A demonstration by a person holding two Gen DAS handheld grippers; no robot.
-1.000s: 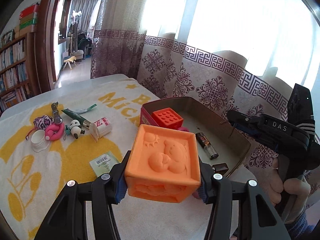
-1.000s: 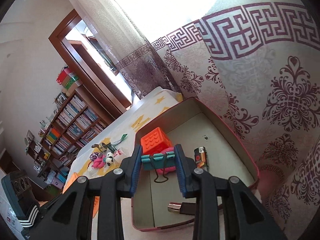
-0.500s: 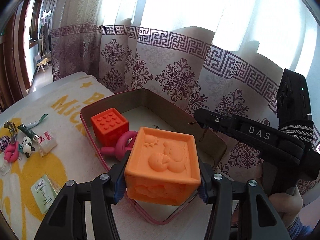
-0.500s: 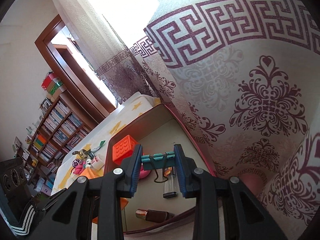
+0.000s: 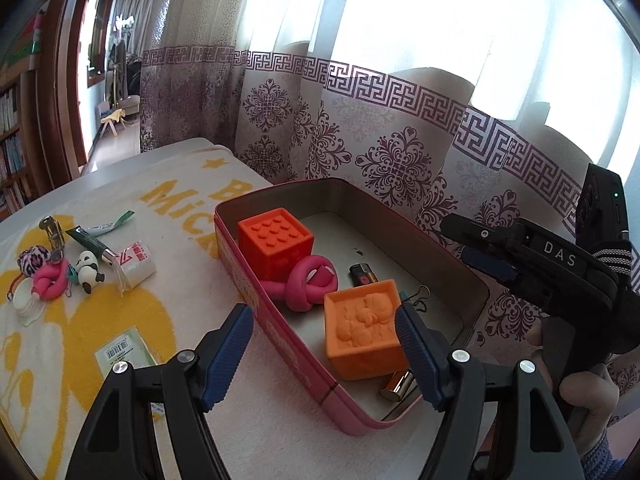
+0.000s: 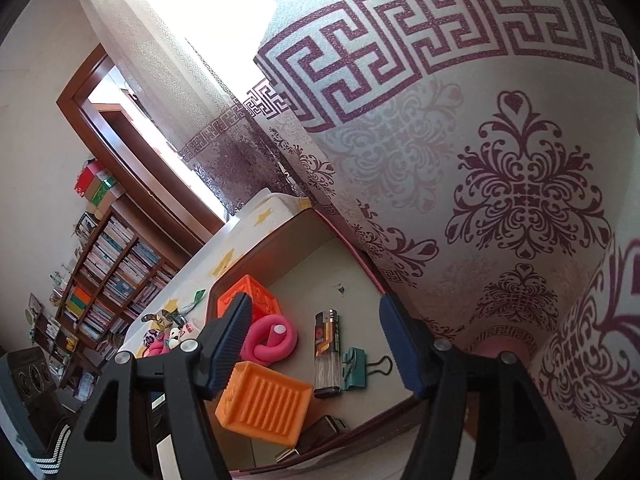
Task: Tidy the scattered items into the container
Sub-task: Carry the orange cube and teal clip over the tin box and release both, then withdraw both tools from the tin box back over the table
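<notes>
A: Left wrist view first. How do things stand?

B: The left hand-held gripper (image 5: 324,356) has its jaws opening, wide apart with nothing pressed between the pads. The light orange embossed cube (image 5: 364,334) sits on the floor of the pink tin container (image 5: 280,332), just beyond the right-side pad. Also in the tin: a red-orange studded cube (image 5: 275,246), a knotted pink tube (image 5: 308,284), a lighter (image 5: 362,274), a gold-capped tube (image 5: 396,386) at the near corner, and the wire handles of a binder clip (image 5: 420,294) beside the cube.

A: And what's left outside?

B: A cluster on the yellow-and-white towel covering the table (image 5: 160,312): a panda figure (image 5: 89,270), a second pink loop (image 5: 50,284), a green tube (image 5: 90,242), a small white packet (image 5: 136,264), a leopard-print scrunchie (image 5: 32,258), and a barcode card (image 5: 124,354) nearer the gripper. The right hand-held gripper (image 5: 480,248) hangs over the tin's far edge.

A: Right wrist view?

B: The right hand-held gripper (image 6: 316,344) is opening too, jaws wide and empty. The teal binder clip (image 6: 356,368) lies on the tin floor beside the lighter (image 6: 327,354), with the light orange cube (image 6: 264,404) near the left pad.

A: So progress?

B: I'd judge roughly half done: both latest items appear delivered, and the towel cluster is yet to be fetched.
</notes>
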